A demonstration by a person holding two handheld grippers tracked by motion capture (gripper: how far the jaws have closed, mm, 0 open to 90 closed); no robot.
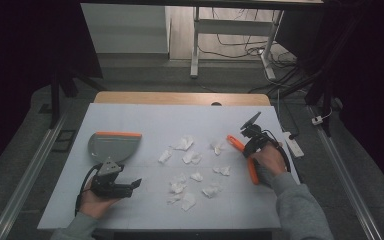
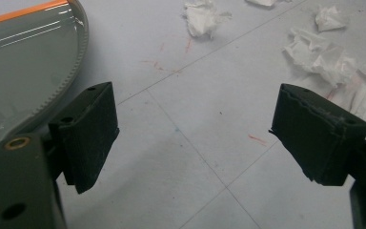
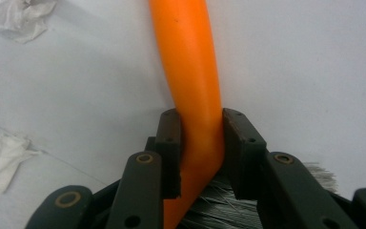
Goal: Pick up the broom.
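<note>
Right gripper view: orange brush handle (image 3: 190, 62) points straight away from claw (image 3: 202, 143).

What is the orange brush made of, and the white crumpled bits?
The orange brush looks like smooth, slightly shiny plastic, with thin grey bristles that could be nylon. The white bits look like soft tissue paper: crumpled, torn-edged, matte.

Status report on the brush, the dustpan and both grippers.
Right gripper shut on brush. Left gripper open beside dustpan. Tissue scraps unswept.
</note>
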